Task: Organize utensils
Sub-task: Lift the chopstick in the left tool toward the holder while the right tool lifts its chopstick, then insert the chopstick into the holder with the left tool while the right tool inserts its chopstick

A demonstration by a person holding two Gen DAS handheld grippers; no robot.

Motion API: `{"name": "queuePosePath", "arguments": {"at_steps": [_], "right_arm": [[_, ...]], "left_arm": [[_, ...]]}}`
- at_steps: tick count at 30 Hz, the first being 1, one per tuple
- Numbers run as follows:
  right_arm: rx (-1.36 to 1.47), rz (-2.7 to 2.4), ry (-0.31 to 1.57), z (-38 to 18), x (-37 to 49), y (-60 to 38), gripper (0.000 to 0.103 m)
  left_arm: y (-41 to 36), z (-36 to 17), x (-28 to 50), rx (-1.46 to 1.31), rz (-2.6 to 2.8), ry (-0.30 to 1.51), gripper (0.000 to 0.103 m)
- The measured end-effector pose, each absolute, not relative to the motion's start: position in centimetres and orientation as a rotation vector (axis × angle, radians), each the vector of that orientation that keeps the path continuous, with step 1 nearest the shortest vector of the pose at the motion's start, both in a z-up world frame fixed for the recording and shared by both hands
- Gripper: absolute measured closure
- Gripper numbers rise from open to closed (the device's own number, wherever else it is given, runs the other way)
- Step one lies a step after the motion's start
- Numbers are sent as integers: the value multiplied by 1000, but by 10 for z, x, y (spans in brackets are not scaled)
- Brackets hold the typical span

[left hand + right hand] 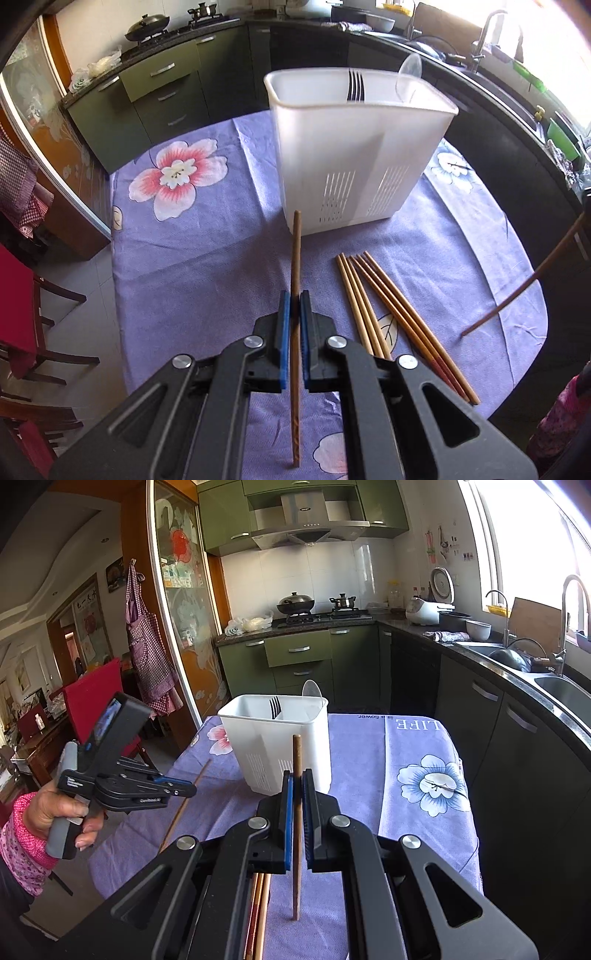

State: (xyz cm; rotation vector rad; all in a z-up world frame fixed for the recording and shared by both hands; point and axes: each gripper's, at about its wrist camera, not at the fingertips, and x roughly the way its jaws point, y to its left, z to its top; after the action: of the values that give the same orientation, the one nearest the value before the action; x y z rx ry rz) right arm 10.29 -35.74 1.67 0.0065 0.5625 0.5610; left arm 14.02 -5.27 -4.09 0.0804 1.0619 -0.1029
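**Utensil sorting: part filed, chopsticks outstanding**

While a fork (355, 85) and a clear plastic spoon (408, 75) already stand in the white caddy (354, 155), the chopsticks are not yet filed, so the task reads as perhaps half done.

Item, left: left gripper (294, 304), blue pads pressed together on one dark chopstick (295, 332), held near its middle and pointing toward the caddy's near wall. In the right wrist view the same tool (177, 788) is seen from the side in the person's hand (55, 816), raised above the table's left edge.

Item, centre: caddy, upright on the purple floral tablecloth (207, 258), far side of the table.

Item, centre-right: loose bundle of chopsticks (388, 314), about six, lying flat on the cloth near the caddy; still to be collected.

Item, right: right gripper (297, 779), pads likewise pinched on a single chopstick (296, 827), roughly upright, off the cloth, short of the caddy.
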Motion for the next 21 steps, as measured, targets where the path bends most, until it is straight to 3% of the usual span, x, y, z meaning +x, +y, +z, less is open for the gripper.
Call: {"name": "queuePosePath", "arguments": {"at_steps": [7,21], "right_arm": [[-6,567,553,21,99,-352,97],[-38,591,509,46,98,-337,97]], "left_arm": [[-50,0,108,87,-112,965,98],[-52,22,91,80,-150,900,98]]}}
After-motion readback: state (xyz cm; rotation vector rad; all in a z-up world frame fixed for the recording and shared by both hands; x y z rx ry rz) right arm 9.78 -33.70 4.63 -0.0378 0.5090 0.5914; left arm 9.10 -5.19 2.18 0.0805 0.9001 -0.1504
